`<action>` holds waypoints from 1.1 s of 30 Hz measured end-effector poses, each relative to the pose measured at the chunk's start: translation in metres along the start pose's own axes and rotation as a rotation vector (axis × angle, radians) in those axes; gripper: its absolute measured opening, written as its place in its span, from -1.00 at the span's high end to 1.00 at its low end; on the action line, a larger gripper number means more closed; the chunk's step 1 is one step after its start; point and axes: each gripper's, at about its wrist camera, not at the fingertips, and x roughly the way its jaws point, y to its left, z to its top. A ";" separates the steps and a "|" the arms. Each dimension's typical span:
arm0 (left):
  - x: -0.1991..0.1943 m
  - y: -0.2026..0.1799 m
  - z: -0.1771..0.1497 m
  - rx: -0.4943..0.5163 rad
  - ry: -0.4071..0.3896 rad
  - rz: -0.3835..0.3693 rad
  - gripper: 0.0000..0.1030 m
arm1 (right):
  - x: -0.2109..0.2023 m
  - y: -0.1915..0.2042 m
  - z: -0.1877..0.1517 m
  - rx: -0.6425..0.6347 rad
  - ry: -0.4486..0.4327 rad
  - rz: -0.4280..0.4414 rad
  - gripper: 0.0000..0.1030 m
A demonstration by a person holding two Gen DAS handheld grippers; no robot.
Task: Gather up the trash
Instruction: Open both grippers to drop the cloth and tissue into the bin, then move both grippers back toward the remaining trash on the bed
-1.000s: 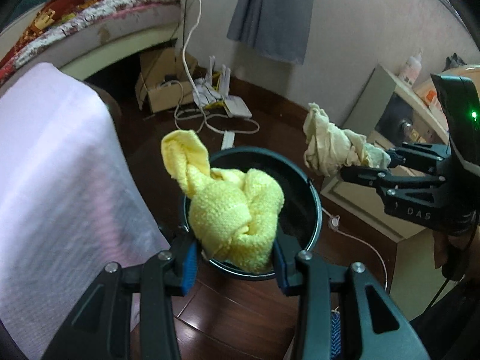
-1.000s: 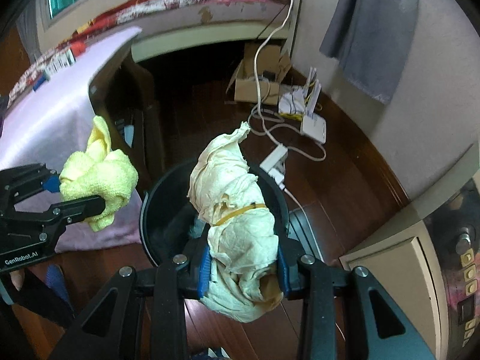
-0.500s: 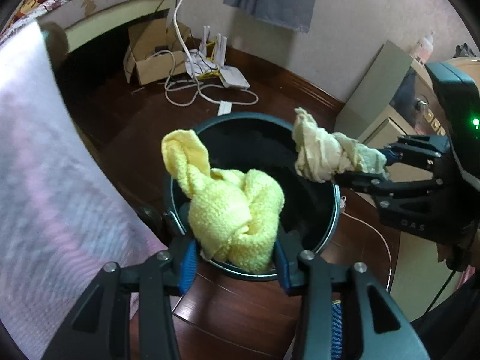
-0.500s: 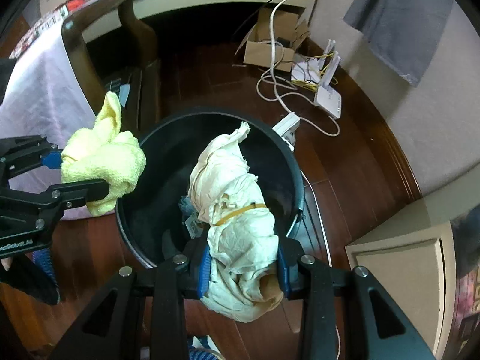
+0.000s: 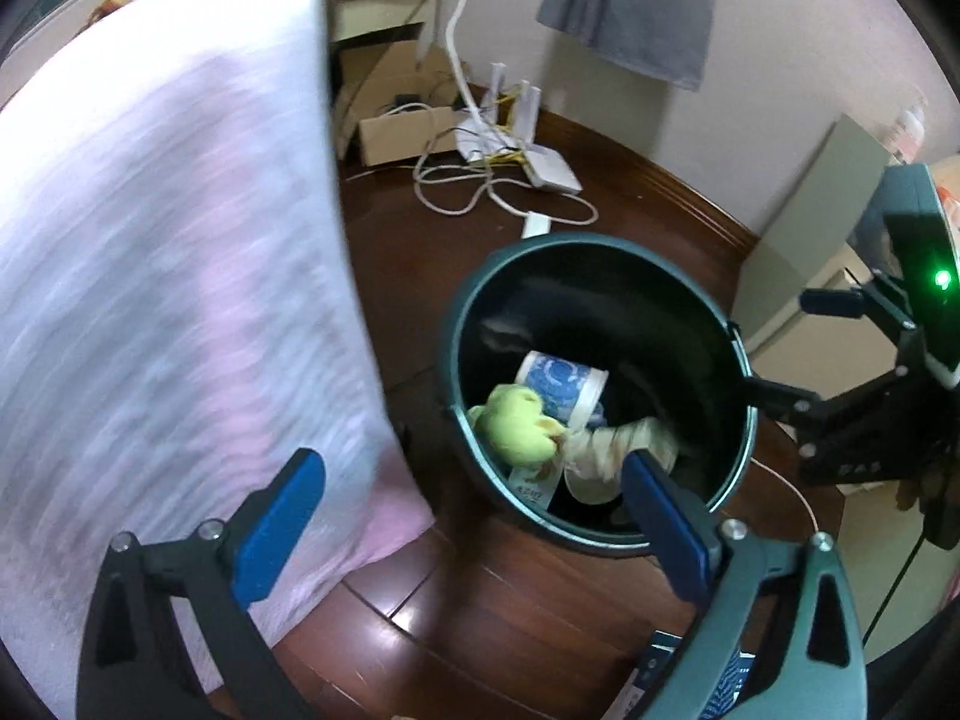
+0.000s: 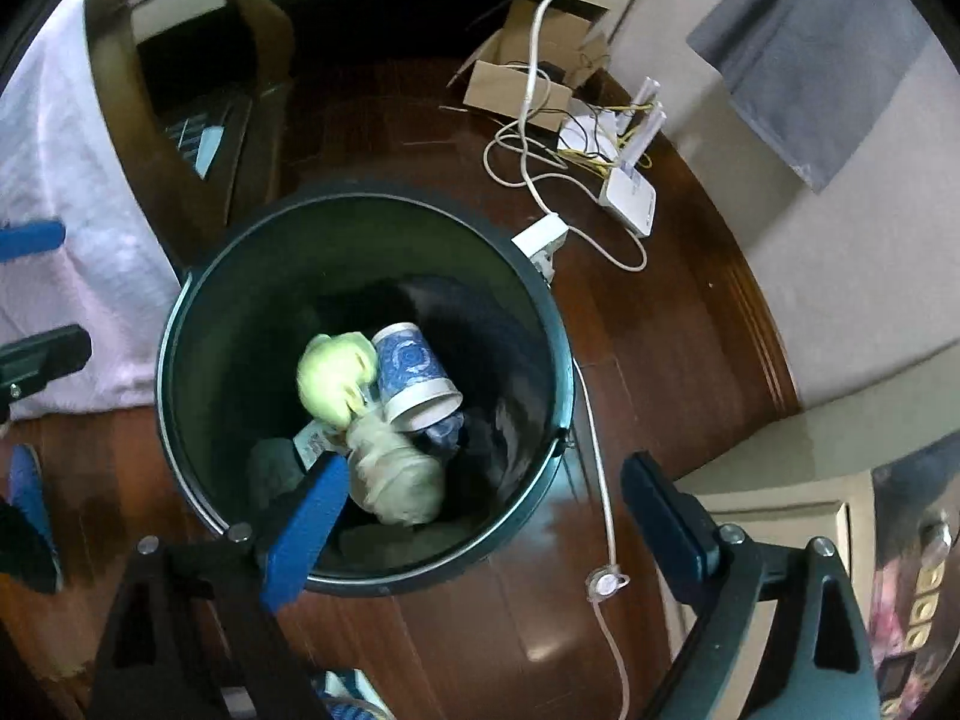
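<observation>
Trash, a yellow cloth (image 6: 331,375) and a beige rag (image 6: 393,474), lies in the dark bin (image 6: 180,324) beside a paper cup (image 6: 414,378) as your left gripper (image 5: 474,507) and right gripper (image 6: 486,516) spread wide above, jaws opening, gripping nothing

A: What do the tools look like?
B: The left gripper (image 5: 474,501) has black triangular arms with silver screws and blue pads on the inner faces.
A: And the other?
B: The right gripper (image 6: 480,516) matches; its housing carries a green light behind the fingers.
</observation>
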 end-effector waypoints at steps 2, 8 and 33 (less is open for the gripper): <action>-0.006 0.002 -0.002 -0.005 -0.009 0.009 -0.93 | -0.005 -0.002 -0.001 0.022 -0.001 0.001 -0.98; -0.033 0.002 -0.006 -0.007 -0.046 0.046 -0.97 | -0.031 0.005 0.003 0.030 -0.054 0.005 -0.99; -0.182 0.135 -0.016 -0.231 -0.310 0.243 -0.98 | -0.177 0.117 0.081 -0.035 -0.451 0.227 -1.00</action>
